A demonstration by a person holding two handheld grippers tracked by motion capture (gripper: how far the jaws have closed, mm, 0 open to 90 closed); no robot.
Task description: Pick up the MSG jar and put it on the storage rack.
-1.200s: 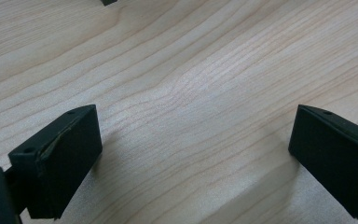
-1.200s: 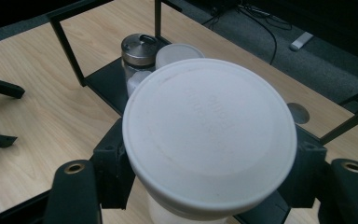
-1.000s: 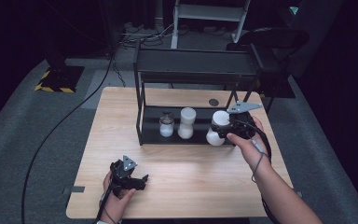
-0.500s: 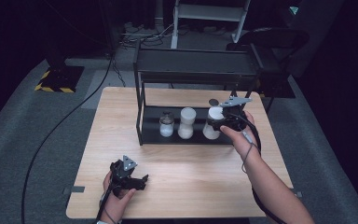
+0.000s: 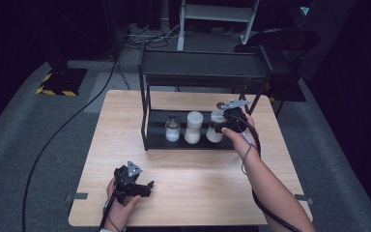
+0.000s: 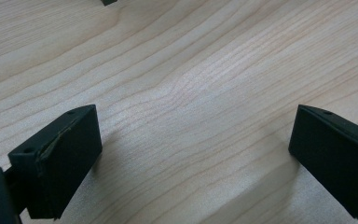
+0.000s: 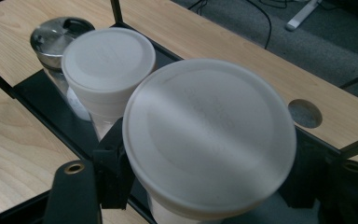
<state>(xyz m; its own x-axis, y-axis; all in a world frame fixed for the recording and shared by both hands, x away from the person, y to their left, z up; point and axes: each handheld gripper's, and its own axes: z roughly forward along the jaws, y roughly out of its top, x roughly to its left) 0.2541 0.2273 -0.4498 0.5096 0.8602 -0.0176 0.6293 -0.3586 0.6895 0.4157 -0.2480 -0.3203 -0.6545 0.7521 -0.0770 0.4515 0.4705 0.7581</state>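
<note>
My right gripper [image 5: 218, 127] is shut on a clear jar with a white lid [image 5: 217, 116], its black pads [image 7: 114, 168] pressing on the sides below the lid [image 7: 209, 140]. The jar is inside the lower shelf of the black rack [image 5: 203, 72], at the right end of a row. To its left stand a second white-lidded jar [image 5: 193, 126] [image 7: 108, 63] and a small glass jar with a metal lid [image 5: 172, 129] [image 7: 58, 37]. Whether the held jar's base touches the shelf is hidden. My left gripper [image 5: 142, 186] lies near the table's front edge, open, with bare wood between its jaws [image 6: 193, 154].
The rack's top shelf [image 5: 198, 63] overhangs the jars, and its uprights [image 5: 147, 116] frame the opening. A round hole [image 7: 305, 113] in the tabletop lies behind the rack on the right. A chair [image 5: 280, 53] and cables [image 5: 67, 125] are on the floor beyond the wooden table [image 5: 198, 169].
My right gripper has carried the white-lidded jar leftward and down, into the lower shelf beside the other two jars. The left gripper has stayed where it was.
</note>
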